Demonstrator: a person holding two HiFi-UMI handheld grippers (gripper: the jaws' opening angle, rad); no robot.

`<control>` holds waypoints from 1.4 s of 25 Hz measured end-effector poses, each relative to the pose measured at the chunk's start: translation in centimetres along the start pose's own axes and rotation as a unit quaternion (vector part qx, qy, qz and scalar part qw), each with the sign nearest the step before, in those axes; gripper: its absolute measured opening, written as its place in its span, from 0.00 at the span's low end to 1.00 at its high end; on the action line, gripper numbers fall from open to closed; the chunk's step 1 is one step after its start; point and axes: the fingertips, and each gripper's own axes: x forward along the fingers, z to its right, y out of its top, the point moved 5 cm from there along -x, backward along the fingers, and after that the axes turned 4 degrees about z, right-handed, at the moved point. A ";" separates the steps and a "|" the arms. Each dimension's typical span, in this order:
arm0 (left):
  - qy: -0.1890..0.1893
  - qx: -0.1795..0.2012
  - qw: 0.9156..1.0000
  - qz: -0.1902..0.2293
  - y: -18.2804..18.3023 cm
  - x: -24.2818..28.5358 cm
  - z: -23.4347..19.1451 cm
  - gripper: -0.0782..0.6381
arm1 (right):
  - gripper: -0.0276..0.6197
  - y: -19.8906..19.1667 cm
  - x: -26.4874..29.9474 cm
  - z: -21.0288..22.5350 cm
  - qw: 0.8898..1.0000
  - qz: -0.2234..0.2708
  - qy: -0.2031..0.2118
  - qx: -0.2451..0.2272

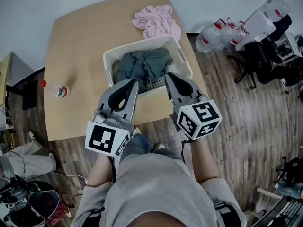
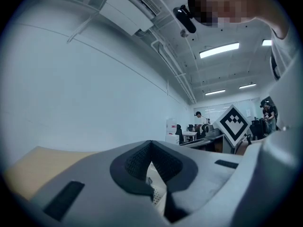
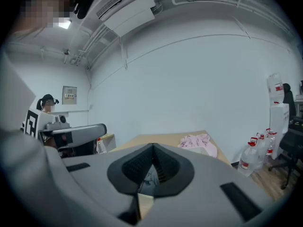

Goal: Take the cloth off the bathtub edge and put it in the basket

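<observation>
Grey pads meet tip to tip on the right gripper (image 3: pixel 152 146): it's clenched, with nothing pinched between them. The left gripper (image 2: pixel 150 144) is closed and empty too. Both hang side by side over the near side of the white basket (image 1: pixel 185 64), and neither seems to touch it. Down inside lies a dark grey-green cloth (image 1: pixel 142 63), bunched up and filling most of the basket. Just past the far rim, a crumpled pink cloth (image 1: pixel 156 22) sits on the wooden table (image 1: pixel 80 41). No bathtub shows anywhere. My read is that one cloth is delivered and the hands are between steps. If the pink one is next, that calls for opening the jaws, reaching over the basket and pinching a raised fold.
</observation>
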 end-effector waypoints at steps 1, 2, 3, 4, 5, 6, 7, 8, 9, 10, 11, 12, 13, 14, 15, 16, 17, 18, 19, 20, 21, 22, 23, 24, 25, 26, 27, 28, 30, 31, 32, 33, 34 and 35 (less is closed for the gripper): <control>-0.002 0.002 1.000 0.000 0.2 -0.1 0.7 0.13 | 0.06 0.2 -0.8 0.0 1.000 0.004 0.000 -0.002; -0.004 0.004 1.000 0.000 0.3 -0.2 1.5 0.13 | 0.06 0.4 -1.6 0.0 1.000 0.009 0.000 -0.004; -0.006 0.006 1.000 0.000 0.5 -0.3 2.2 0.13 | 0.06 0.7 -2.4 0.0 1.000 0.014 -0.001 -0.006; -0.007 0.007 1.000 0.000 0.6 -0.4 2.9 0.13 | 0.06 0.9 -3.2 0.0 1.000 0.019 -0.002 -0.009; -0.009 0.009 1.000 0.001 0.8 -0.5 3.6 0.13 | 0.06 1.1 -4.0 0.0 1.000 0.024 -0.003 -0.013; -0.009 0.011 1.000 0.002 1.0 -0.7 4.3 0.13 | 0.06 1.3 -4.8 0.0 0.999 0.029 -0.003 -0.016; -0.010 0.013 1.000 0.004 1.2 -0.8 5.0 0.13 | 0.06 1.6 -5.6 -0.1 0.999 0.034 -0.003 -0.020; -0.010 0.015 1.000 0.006 1.4 -1.1 5.7 0.13 | 0.06 1.8 -6.4 -0.2 0.999 0.039 -0.002 -0.023; -0.010 0.018 1.000 0.008 1.6 -1.3 6.4 0.13 | 0.06 2.0 -7.3 -0.3 0.999 0.044 -0.002 -0.027; -0.010 0.020 1.000 0.010 1.8 -1.4 7.2 0.13 | 0.06 2.3 -8.2 -0.3 0.998 0.049 -0.002 -0.031; -0.011 0.022 1.000 0.011 2.0 -1.5 7.9 0.13 | 0.06 2.6 -9.0 -0.4 0.998 0.054 -0.001 -0.036; -0.012 0.023 1.000 0.012 2.1 -1.6 8.6 0.13 | 0.06 2.8 -9.8 -0.4 0.997 0.059 -0.001 -0.040; -0.012 0.025 1.000 0.013 2.3 -1.6 9.2 0.13 | 0.06 3.0 -10.6 -0.4 0.997 0.063 -0.001 -0.045; -0.013 0.027 0.999 0.014 2.4 -1.8 9.9 0.13 | 0.06 3.1 -11.4 -0.5 0.997 0.067 -0.001 -0.050; -0.014 0.028 0.999 0.015 2.5 -1.9 10.6 0.13 | 0.06 3.2 -12.1 -0.6 0.996 0.071 -0.001 -0.055; -0.014 0.030 0.999 0.017 2.7 -2.1 11.2 0.13 | 0.06 3.3 -12.9 -0.7 0.995 0.074 -0.002 -0.059; -0.015 0.032 0.999 0.017 2.8 -2.3 11.9 0.13 | 0.06 3.3 -13.7 -0.8 0.995 0.078 -0.002 -0.061; -0.016 0.034 0.999 0.018 2.9 -2.5 12.5 0.13 | 0.06 3.3 -14.5 -0.8 0.995 0.082 -0.003 -0.061; -0.017 0.036 0.999 0.018 3.0 -2.7 13.1 0.13 | 0.06 3.3 -15.2 -0.9 0.994 0.087 -0.002 -0.061; -0.017 0.039 0.999 0.019 3.1 -2.8 13.6 0.13 | 0.06 3.3 -15.9 -1.0 0.994 0.090 -0.002 -0.059; -0.018 0.040 0.999 0.020 3.1 -3.0 14.1 0.13 | 0.06 3.2 -16.5 -1.1 0.994 0.094 -0.001 -0.059; -0.018 0.042 0.999 0.021 3.2 -3.2 14.6 0.13 | 0.06 3.2 -17.1 -1.2 0.994 0.097 -0.001 -0.059; -0.018 0.043 0.999 0.021 3.3 -3.4 15.1 0.13 | 0.06 3.1 -17.7 -1.3 0.993 0.099 0.000 -0.061; -0.018 0.043 0.999 0.022 3.3 -3.5 15.5 0.13 | 0.06 3.0 -18.3 -1.3 0.993 0.101 0.002 -0.063; -0.018 0.044 0.999 0.022 3.4 -3.7 16.0 0.13 | 0.06 2.9 -18.9 -1.4 0.993 0.102 0.003 -0.066; -0.018 0.044 0.999 0.022 3.4 -3.9 16.4 0.13 | 0.06 2.7 -19.4 -1.5 0.992 0.104 0.003 -0.066; -0.018 0.043 0.999 0.022 3.4 -4.0 16.7 0.13 | 0.06 2.5 -19.9 -1.6 0.993 0.105 0.002 -0.063; -0.019 0.042 0.999 0.022 3.3 -4.2 17.0 0.13 | 0.06 2.3 -20.3 -1.6 0.993 0.106 0.000 -0.058; -0.019 0.039 0.999 0.023 3.2 -4.5 17.6 0.13 | 0.06 1.8 -21.0 -1.6 0.993 0.108 0.001 -0.050; -0.019 0.038 0.999 0.023 3.1 -4.7 17.8 0.13 | 0.06 1.7 -21.3 -1.7 0.993 0.109 0.003 -0.047; -0.019 0.038 0.999 0.022 3.0 -4.8 18.0 0.13 | 0.06 1.6 -21.5 -1.7 0.993 0.111 0.005 -0.044; -0.019 0.038 0.999 0.022 2.9 -4.9 18.2 0.13 | 0.06 1.5 -21.8 -1.7 0.993 0.113 0.005 -0.042; -0.019 0.037 0.999 0.021 2.9 -5.0 18.3 0.13 | 0.06 1.5 -22.0 -1.7 0.993 0.114 0.006 -0.040; -0.019 0.037 0.999 0.022 2.9 -5.0 18.5 0.13 | 0.06 1.4 -22.2 -1.7 0.993 0.115 0.005 -0.039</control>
